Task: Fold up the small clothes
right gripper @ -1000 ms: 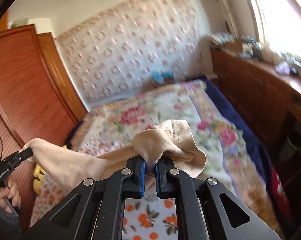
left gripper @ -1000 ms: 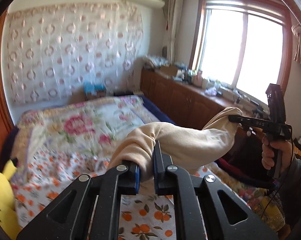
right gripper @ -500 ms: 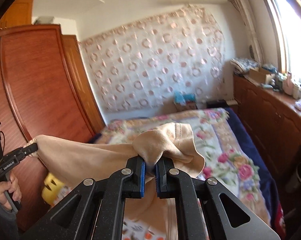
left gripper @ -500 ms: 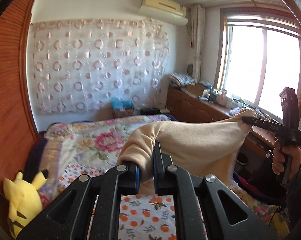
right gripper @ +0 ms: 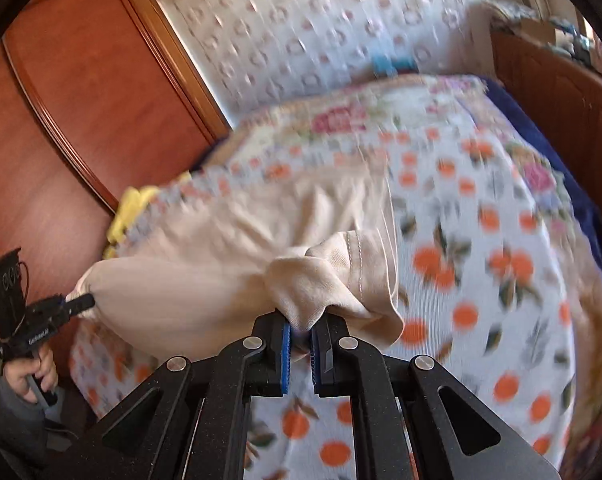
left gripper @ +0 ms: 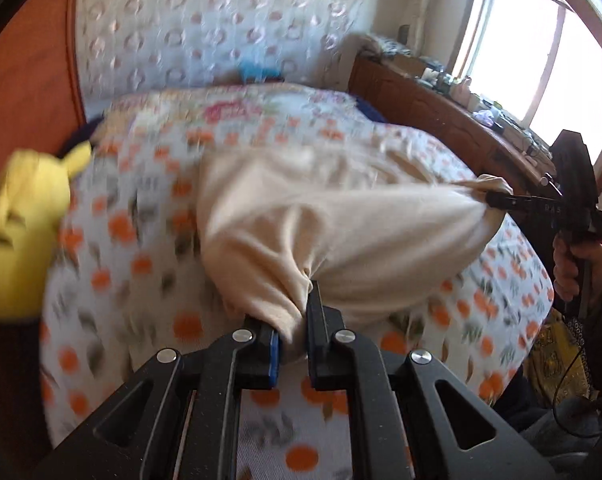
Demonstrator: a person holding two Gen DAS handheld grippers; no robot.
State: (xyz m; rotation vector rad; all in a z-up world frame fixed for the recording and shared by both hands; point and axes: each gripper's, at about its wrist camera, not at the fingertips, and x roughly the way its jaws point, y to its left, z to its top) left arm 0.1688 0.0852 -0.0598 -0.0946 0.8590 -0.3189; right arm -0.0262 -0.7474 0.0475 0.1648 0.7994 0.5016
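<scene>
A cream-coloured small garment [left gripper: 341, 224] hangs stretched between my two grippers, its far part draping onto the bed. My left gripper [left gripper: 292, 336] is shut on one bunched corner of it. In the left wrist view my right gripper [left gripper: 497, 200] shows at the right, pinching the other corner, a hand around its handle. In the right wrist view my right gripper [right gripper: 300, 336] is shut on a gathered, hemmed corner of the garment [right gripper: 205, 280], and my left gripper [right gripper: 79, 303] shows at the far left, holding the opposite end.
The bed carries an orange-fruit print sheet [left gripper: 141, 264] with a floral quilt [right gripper: 341, 116] further back. A yellow plush toy [left gripper: 25, 220] sits at the bed's left edge beside the wooden wardrobe [right gripper: 81, 92]. A wooden cabinet [left gripper: 429, 108] under the window runs along the right.
Both grippers have dropped toward the bed, still shut on the garment. The views now tilt down at the sheet, and the garment's far part has come down onto the bed.
</scene>
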